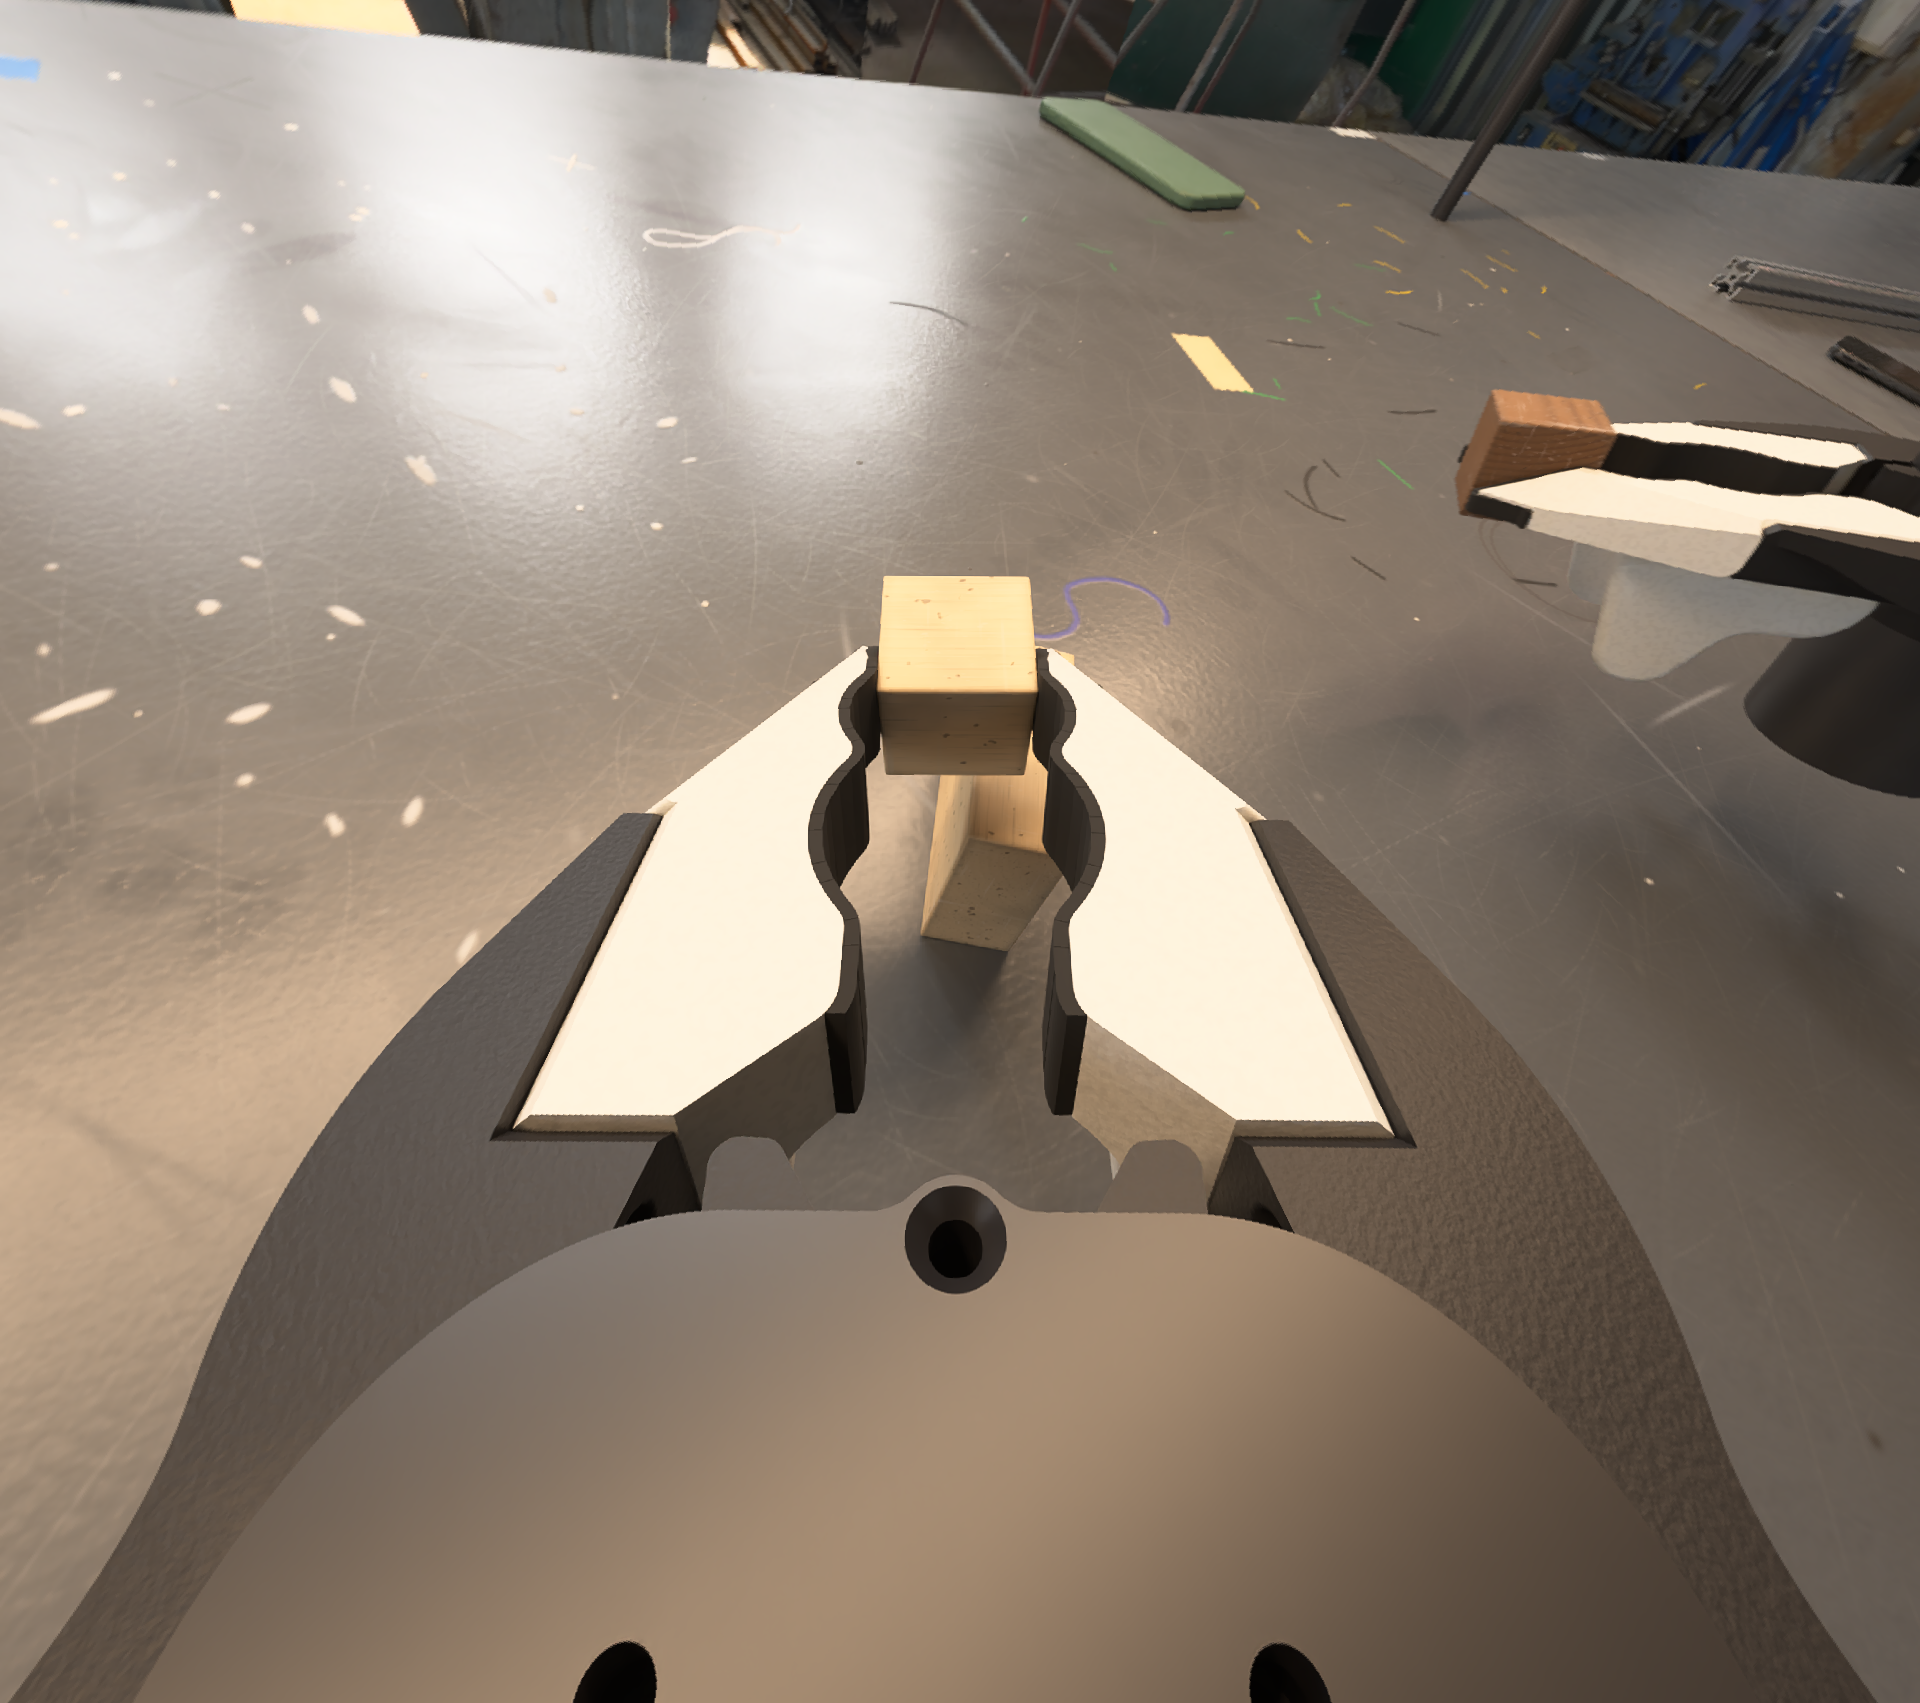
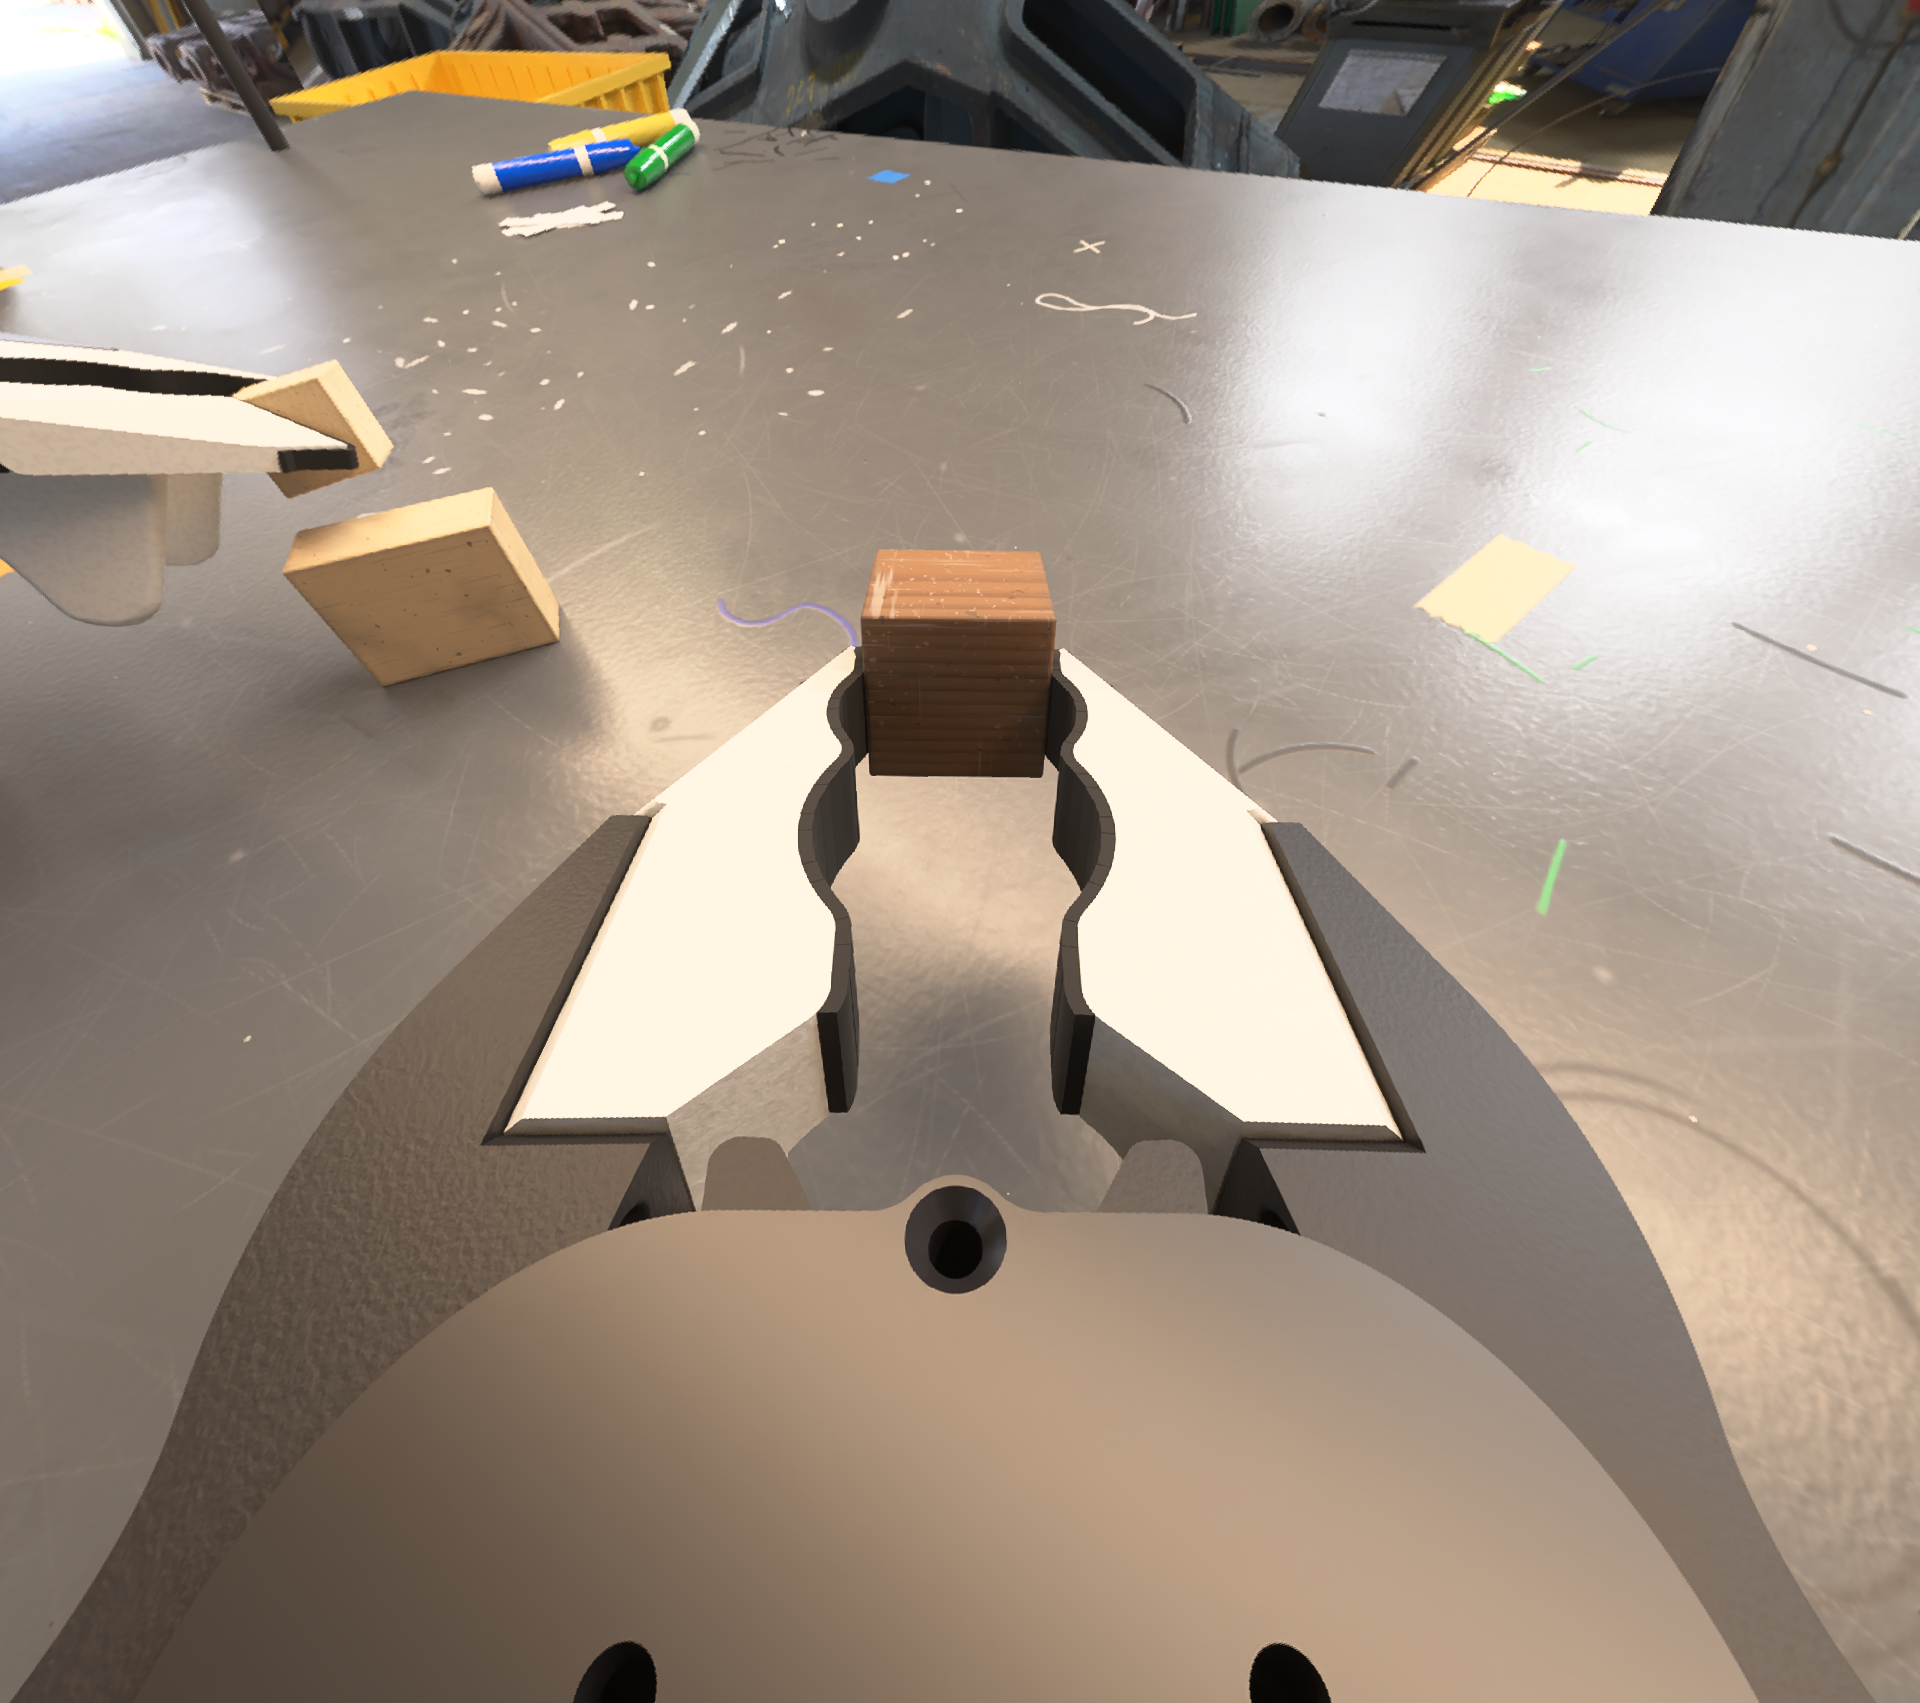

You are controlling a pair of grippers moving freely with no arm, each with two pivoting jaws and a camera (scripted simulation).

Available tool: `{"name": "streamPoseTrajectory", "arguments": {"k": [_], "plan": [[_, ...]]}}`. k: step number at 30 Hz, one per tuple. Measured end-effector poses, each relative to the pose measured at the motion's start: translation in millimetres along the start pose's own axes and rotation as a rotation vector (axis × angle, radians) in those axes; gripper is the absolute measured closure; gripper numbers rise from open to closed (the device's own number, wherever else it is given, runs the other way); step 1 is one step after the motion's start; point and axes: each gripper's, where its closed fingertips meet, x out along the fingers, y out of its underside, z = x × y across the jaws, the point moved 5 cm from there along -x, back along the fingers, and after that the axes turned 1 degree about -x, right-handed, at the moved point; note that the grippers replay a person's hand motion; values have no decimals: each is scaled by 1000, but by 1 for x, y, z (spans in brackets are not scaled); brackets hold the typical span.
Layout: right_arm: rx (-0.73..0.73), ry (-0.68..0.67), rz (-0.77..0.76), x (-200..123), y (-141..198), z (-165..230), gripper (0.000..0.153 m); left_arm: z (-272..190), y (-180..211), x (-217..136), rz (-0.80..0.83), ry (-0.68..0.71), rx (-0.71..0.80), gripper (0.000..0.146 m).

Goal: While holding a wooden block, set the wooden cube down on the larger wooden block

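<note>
Wooden cube: the pale wooden cube is pinched between the tips of the left gripper, clear of the table; from the right wrist view it hangs above the slab, tilted.
Larger wooden block: a pale flat slab lying on the table, directly below and slightly nearer the camera than the cube in the left wrist view, with a gap between them.
Key relation: the drop is close to straight down; the slab's long axis runs roughly along the left gripper's fingers, so the cube should land on its broad top face.
Left gripper: jaws narrowed to the cube's width, gripping its 2 side faces.
Right gripper: the right gripper clamps a dark brown wooden block at its tips, held above the table, well apart from the slab.
Nearer gripper: left, by far; right only has to hold.
Risk: judged, the cube's tilt could make it land on an edge.
</note>
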Motion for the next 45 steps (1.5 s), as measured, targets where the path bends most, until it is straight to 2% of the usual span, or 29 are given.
{"name": "streamPoseTrajectory", "arguments": {"k": [20,26,33,41,45], "plan": [[12,-34,50,5,3,1,120,-14,7,11,64,-7,143,118],[-31,-34,80,8,5,5,120,-11,6,12,74,23,88,118],[-76,-38,101,10,7,10,120,-15,7,12,79,10,146,118],[-53,-51,91,9,6,9,120,-17,7,12,83,25,155,118],[-43,-55,78,8,5,8,120,-22,4,9,28,56,186,113]]}}
